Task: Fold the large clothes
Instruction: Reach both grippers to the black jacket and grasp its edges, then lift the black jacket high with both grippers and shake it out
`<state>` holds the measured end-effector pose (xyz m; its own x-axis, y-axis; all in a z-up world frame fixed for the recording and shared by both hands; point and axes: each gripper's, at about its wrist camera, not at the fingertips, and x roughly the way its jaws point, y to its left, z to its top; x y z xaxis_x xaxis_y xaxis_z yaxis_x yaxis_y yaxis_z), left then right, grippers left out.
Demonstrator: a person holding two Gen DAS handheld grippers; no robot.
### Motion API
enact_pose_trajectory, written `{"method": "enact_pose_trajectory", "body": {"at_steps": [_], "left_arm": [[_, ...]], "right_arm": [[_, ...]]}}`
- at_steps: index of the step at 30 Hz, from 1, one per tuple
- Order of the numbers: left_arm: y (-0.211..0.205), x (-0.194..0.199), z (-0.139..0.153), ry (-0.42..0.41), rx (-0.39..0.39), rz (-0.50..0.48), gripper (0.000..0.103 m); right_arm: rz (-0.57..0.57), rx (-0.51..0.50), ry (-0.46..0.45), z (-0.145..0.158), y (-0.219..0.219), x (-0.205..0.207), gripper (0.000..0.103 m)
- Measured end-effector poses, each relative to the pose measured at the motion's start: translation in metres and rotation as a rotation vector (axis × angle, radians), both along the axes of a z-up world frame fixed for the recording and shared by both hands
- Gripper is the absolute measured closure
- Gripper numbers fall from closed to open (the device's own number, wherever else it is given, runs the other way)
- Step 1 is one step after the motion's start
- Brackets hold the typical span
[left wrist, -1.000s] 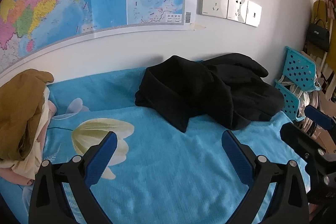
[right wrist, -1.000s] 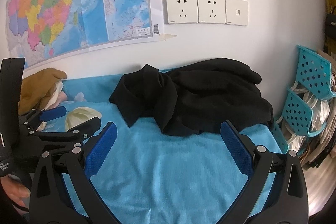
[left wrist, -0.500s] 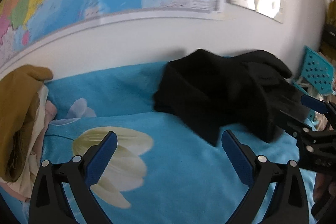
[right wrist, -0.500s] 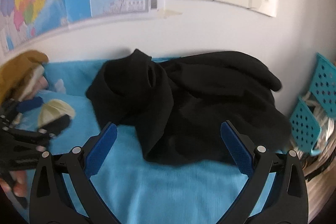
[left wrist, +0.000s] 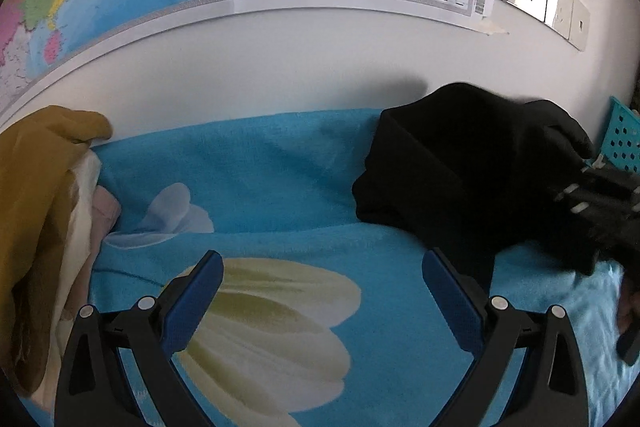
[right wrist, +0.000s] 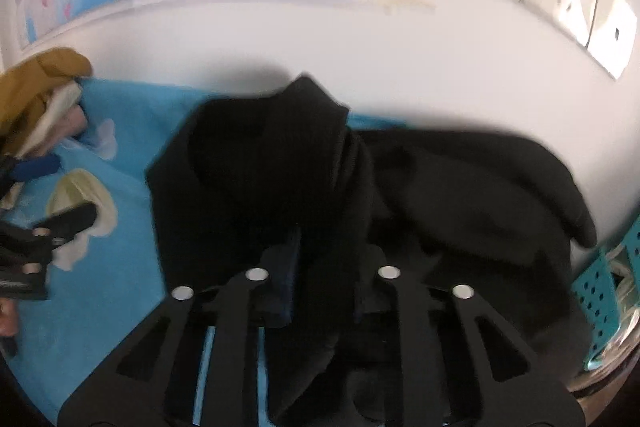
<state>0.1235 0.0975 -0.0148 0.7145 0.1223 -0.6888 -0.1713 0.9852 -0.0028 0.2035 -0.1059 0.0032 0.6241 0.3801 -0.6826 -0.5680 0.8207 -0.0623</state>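
Left wrist view: left tool spread wide, empty, low in frame over blue floral blanket; black garment crumpled at right.

Right wrist view: right tool just closing, pinching black garment at lower centre. Step: first grab. Next, probably lifting and spreading flat.

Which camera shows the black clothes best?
The right wrist view: the black clothes fill its middle, with the right gripper closing on a fold. The left wrist view shows only their left part at its right edge.
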Motion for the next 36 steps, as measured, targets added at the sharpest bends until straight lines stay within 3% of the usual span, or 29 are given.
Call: {"method": "enact_pose_trajectory", "body": {"at_steps": [5, 10, 14, 15, 18, 20, 21, 23, 25, 26, 27, 29, 34, 35, 36], "left_arm": [[0.001, 0.013, -0.002, -0.008, -0.013, -0.074, 0.006], [-0.023, 0.028, 0.004, -0.058, -0.007, -0.243, 0.006], [-0.044, 0.038, 0.011, -0.1, -0.091, -0.412, 0.006], [-0.052, 0.045, 0.008, -0.086, -0.093, -0.456, 0.006], [-0.068, 0.067, -0.01, -0.019, -0.03, -0.478, 0.007], [-0.068, 0.082, -0.022, 0.059, -0.06, -0.491, 0.028], [-0.063, 0.085, -0.022, 0.063, -0.064, -0.463, 0.042], [-0.051, 0.088, -0.02, 0.047, -0.125, -0.463, 0.06], [-0.041, 0.089, -0.018, 0.045, -0.143, -0.455, 0.084], [-0.039, 0.091, -0.018, 0.047, -0.142, -0.45, 0.09], [-0.036, 0.093, -0.019, 0.055, -0.134, -0.44, 0.092], [-0.036, 0.094, -0.019, 0.058, -0.125, -0.445, 0.092], [-0.044, 0.091, -0.021, 0.051, -0.084, -0.45, 0.092], [-0.044, 0.092, -0.021, 0.055, -0.079, -0.448, 0.092], [-0.043, 0.092, -0.018, 0.055, -0.08, -0.449, 0.092]], "right_arm": [[-0.025, 0.074, -0.11, 0.057, -0.037, -0.01, 0.09], [-0.052, 0.106, -0.269, 0.118, -0.068, -0.026, 0.095], [-0.077, 0.092, -0.297, 0.137, -0.083, -0.026, 0.097], [-0.063, 0.116, -0.269, 0.138, -0.089, -0.025, 0.097], [-0.055, 0.081, -0.269, 0.13, -0.093, -0.03, 0.097], [-0.027, 0.09, -0.228, 0.122, -0.095, -0.033, 0.096], [-0.011, 0.084, -0.203, 0.115, -0.096, -0.033, 0.095], [-0.005, 0.079, -0.167, 0.104, -0.1, -0.035, 0.09], [0.016, 0.078, -0.099, 0.087, -0.104, -0.031, 0.079], [0.027, 0.074, -0.063, 0.079, -0.104, -0.029, 0.063], [0.034, 0.07, -0.027, 0.07, -0.102, -0.027, 0.047], [0.046, 0.035, 0.002, 0.053, -0.095, -0.026, 0.037], [0.112, 0.04, 0.131, 0.02, -0.075, -0.017, 0.035], [0.119, 0.031, 0.14, 0.016, -0.072, -0.016, 0.04], [0.146, 0.013, 0.172, 0.008, -0.065, -0.016, 0.066]]}}
